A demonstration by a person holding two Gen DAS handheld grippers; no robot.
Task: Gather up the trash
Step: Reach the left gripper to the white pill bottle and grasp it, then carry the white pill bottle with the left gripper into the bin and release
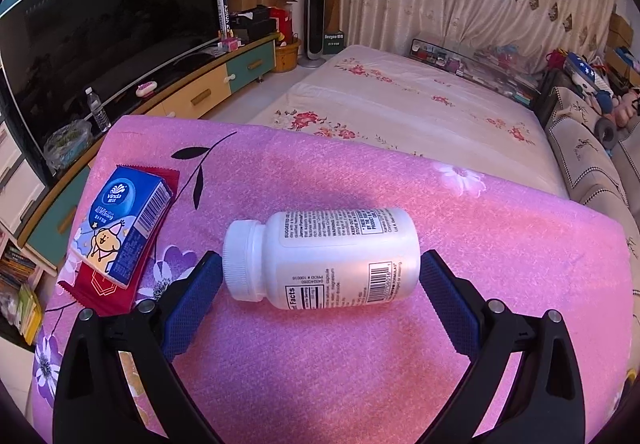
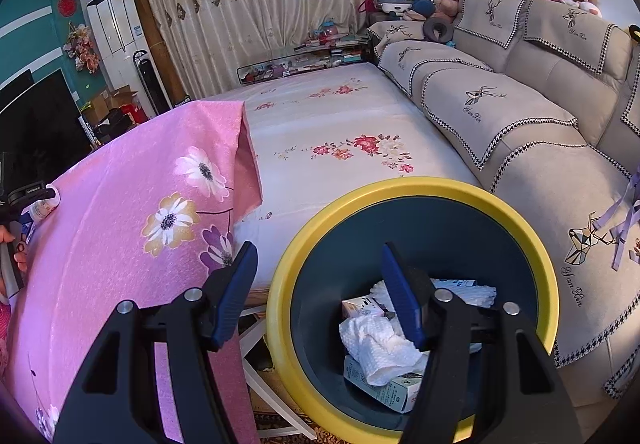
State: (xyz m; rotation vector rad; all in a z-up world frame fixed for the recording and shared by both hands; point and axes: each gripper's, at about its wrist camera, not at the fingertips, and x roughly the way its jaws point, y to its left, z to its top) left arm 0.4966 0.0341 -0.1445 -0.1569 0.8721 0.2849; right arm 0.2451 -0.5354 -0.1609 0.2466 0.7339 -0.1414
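A white pill bottle (image 1: 328, 256) lies on its side on the pink flowered tablecloth (image 1: 360, 364). My left gripper (image 1: 320, 264) is open and straddles it, one blue pad by the cap and the other by the base. I cannot see any pressing. To the left, a blue tissue pack (image 1: 120, 228) rests on a red wrapper (image 1: 108, 292). My right gripper (image 2: 318, 256) is open and empty, over the near rim of a yellow-rimmed dark bin (image 2: 400, 196). Crumpled white paper (image 2: 380, 348) and small cartons (image 2: 384, 392) lie in the bin.
A flowered bed (image 2: 340, 132) lies beyond the table, with a beige sofa (image 2: 540, 116) to its right. A TV (image 1: 100, 44) on a low cabinet stands to the left. The bin sits on the floor between table edge and sofa. A person's hand (image 2: 16, 252) shows at the far left.
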